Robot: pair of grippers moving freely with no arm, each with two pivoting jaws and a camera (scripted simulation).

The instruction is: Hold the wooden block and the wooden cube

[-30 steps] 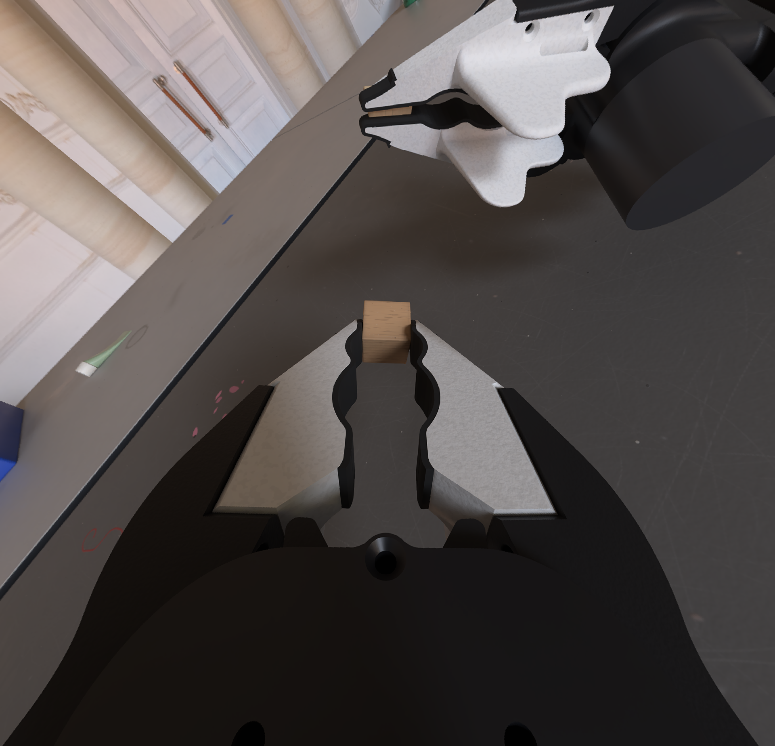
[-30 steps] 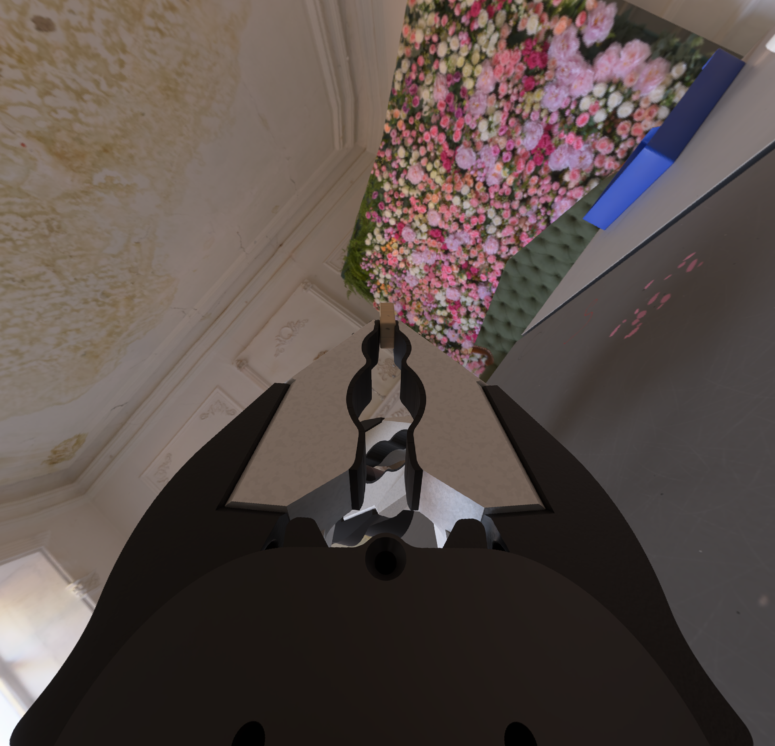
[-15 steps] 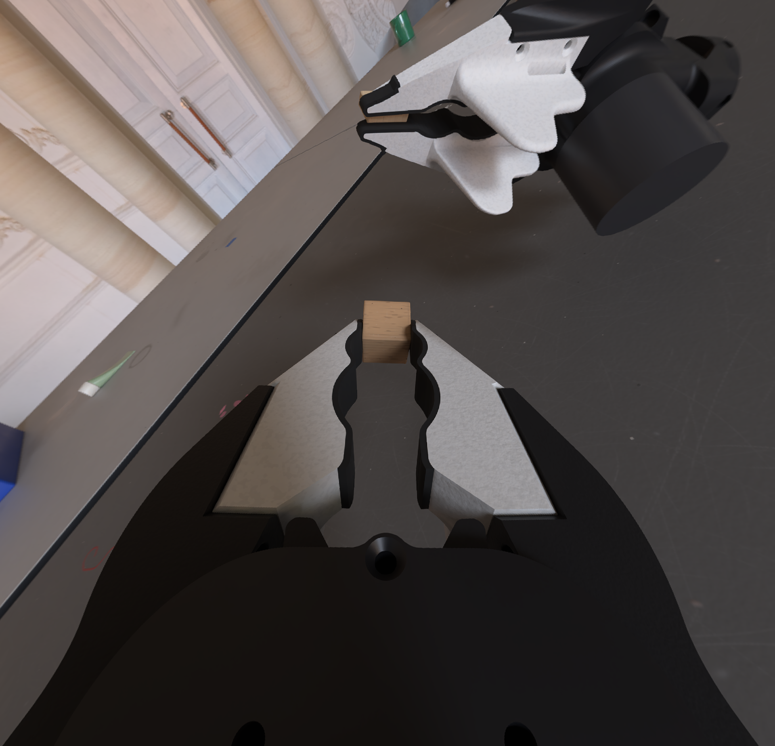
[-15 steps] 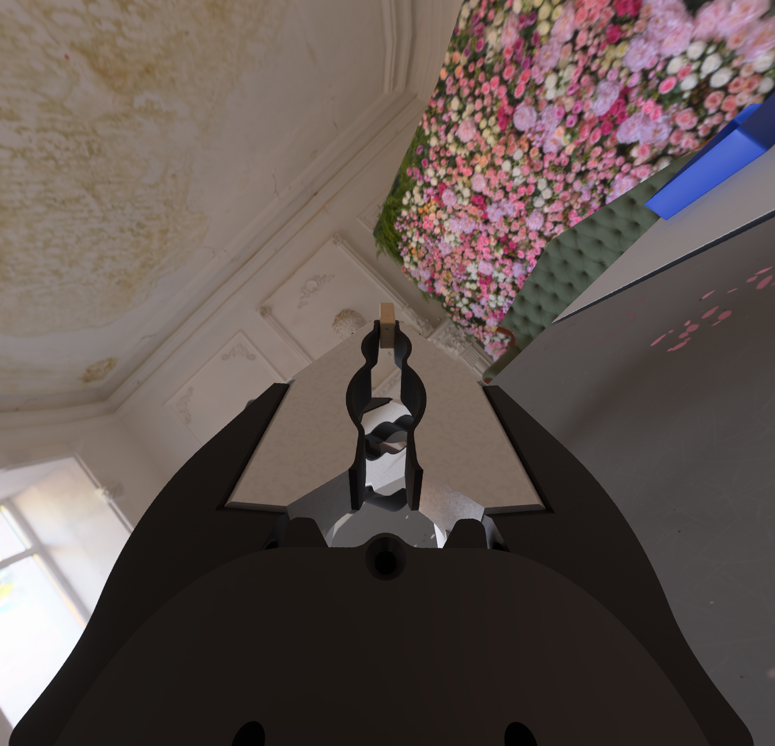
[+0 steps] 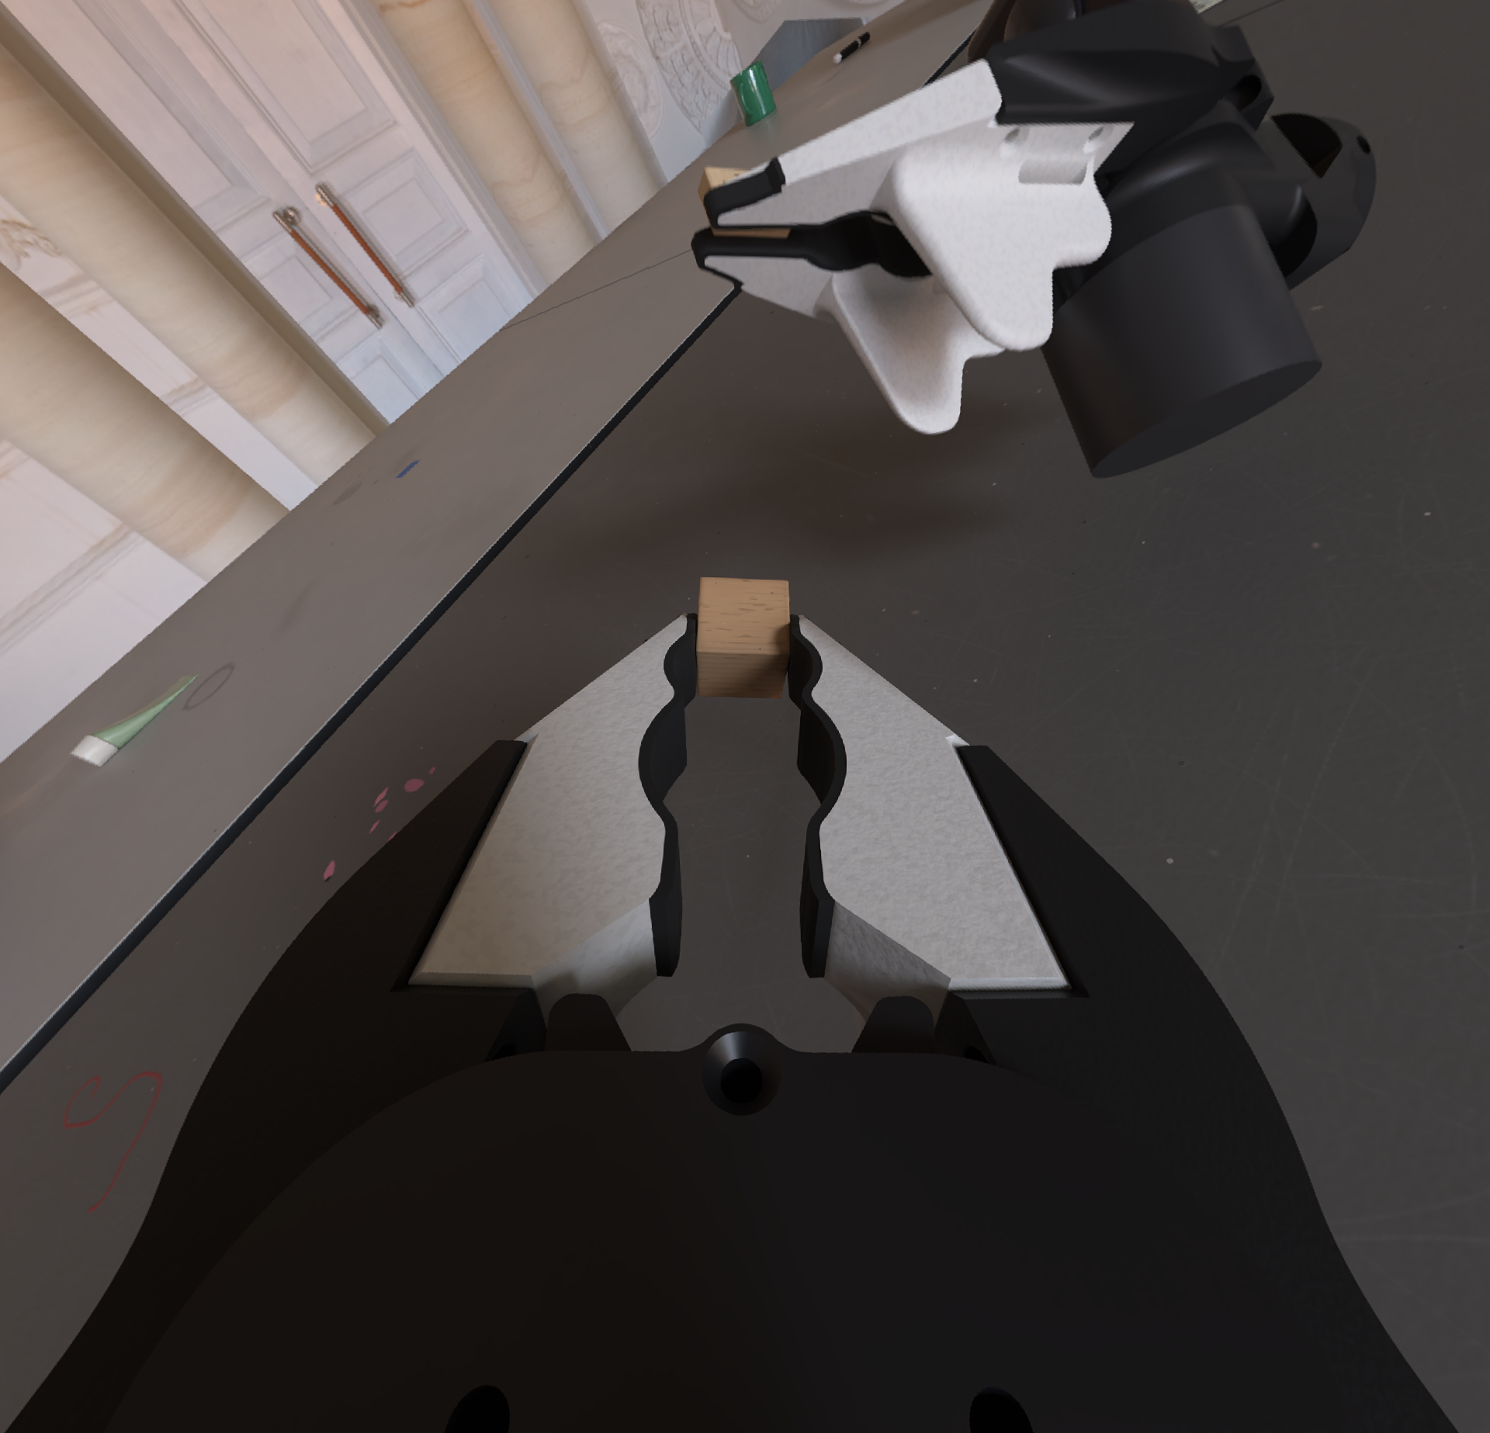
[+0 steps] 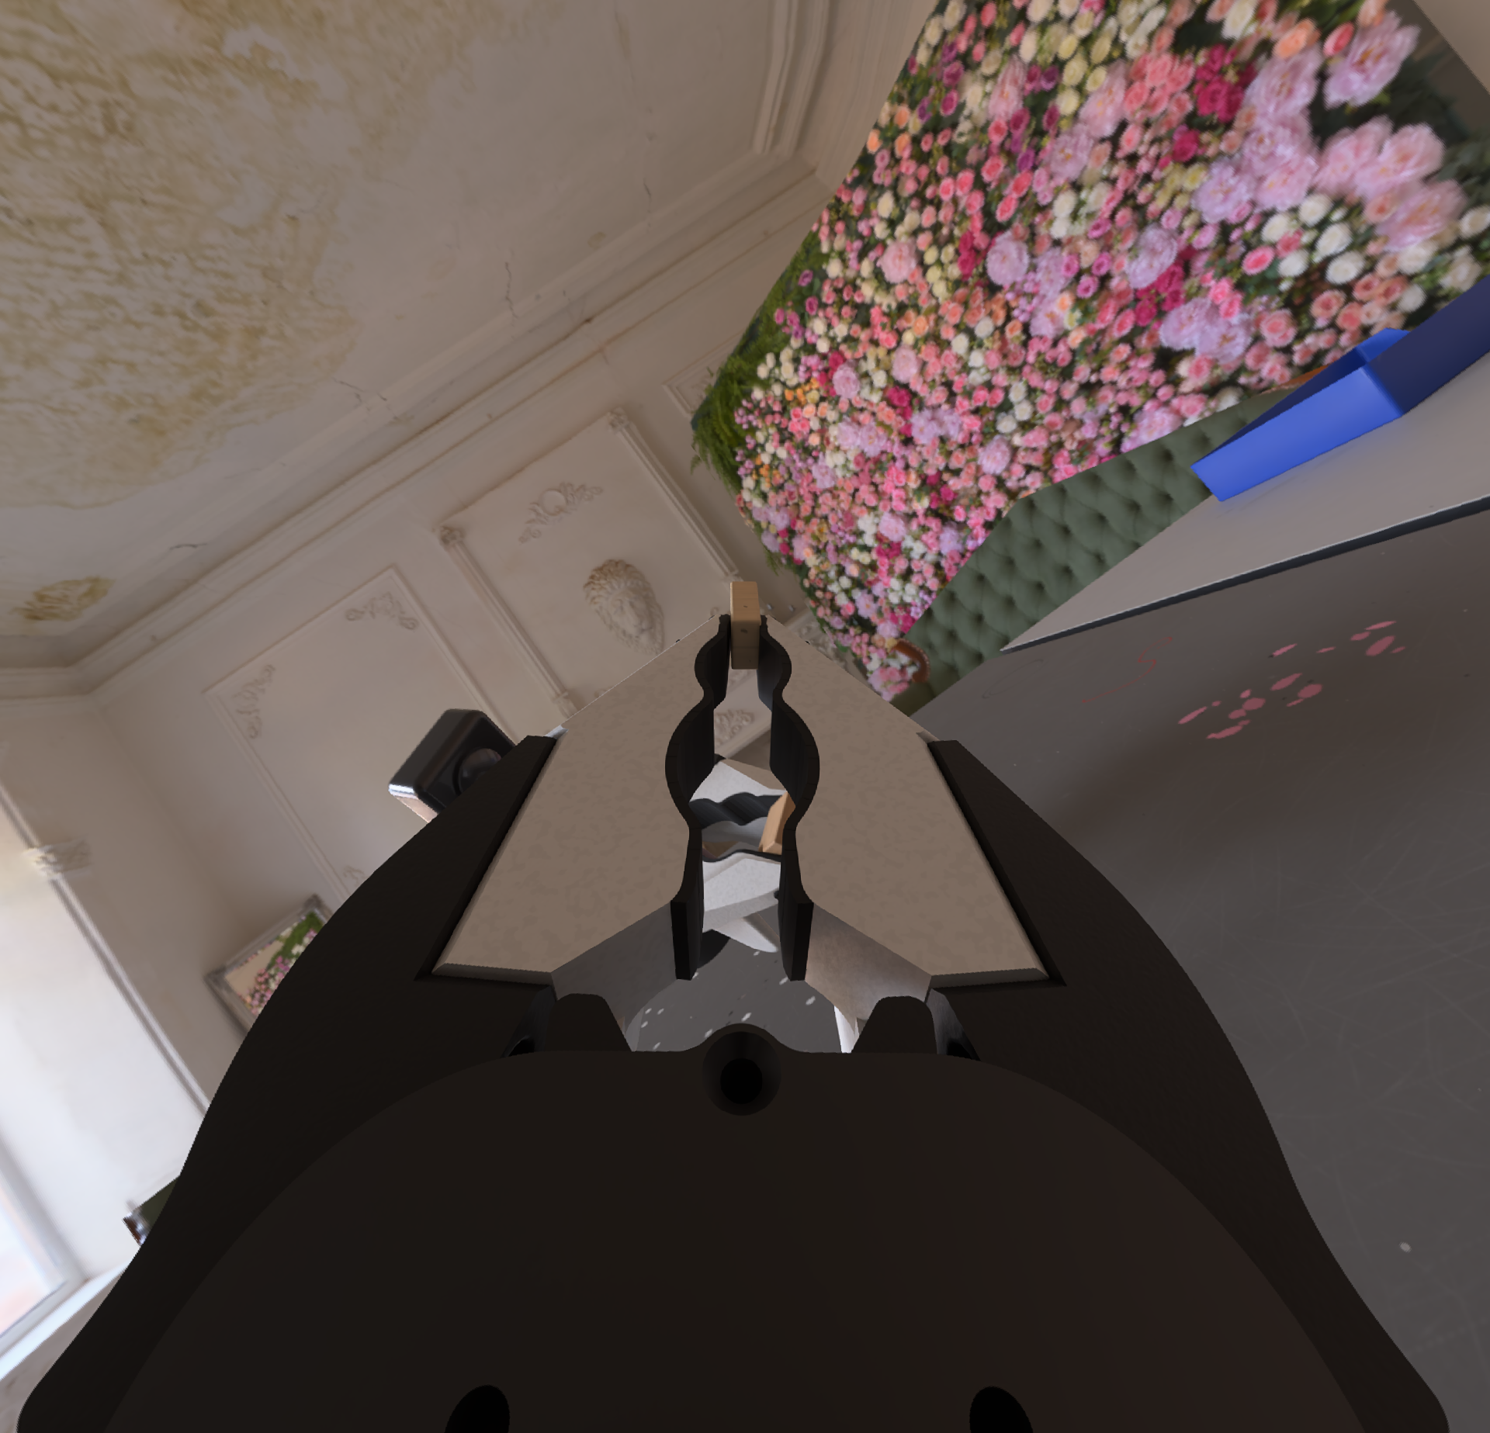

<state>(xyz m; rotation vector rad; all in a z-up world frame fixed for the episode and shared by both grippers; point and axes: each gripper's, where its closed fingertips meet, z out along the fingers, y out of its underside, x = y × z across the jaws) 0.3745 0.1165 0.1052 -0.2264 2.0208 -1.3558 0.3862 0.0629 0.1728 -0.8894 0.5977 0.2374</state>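
Note:
My left gripper [image 5: 742, 653] is shut on a small wooden cube [image 5: 742, 636], held at the fingertips above the dark table [image 5: 1129, 749]. My right gripper [image 6: 743, 641] is shut on a thin wooden block [image 6: 742, 624], seen edge-on between its tips, raised and tilted up toward the wall. The right gripper also shows in the left wrist view [image 5: 730, 217] at the upper right, above the table, with the block [image 5: 726, 181] pinched in its tips. Part of the left gripper and the cube [image 6: 778, 818] show through the gap between the right fingers.
A green cup [image 5: 752, 94] stands on the far grey table strip. A green and white tube [image 5: 133, 725] lies at the left on that strip. A blue box [image 6: 1330, 419] sits at the table's far edge. Pink marks [image 6: 1242, 705] spot the dark table.
The right gripper has lifted and tilted further, its view swinging from the flower wall toward the panelled wall. The left gripper keeps the cube and has shifted slightly.

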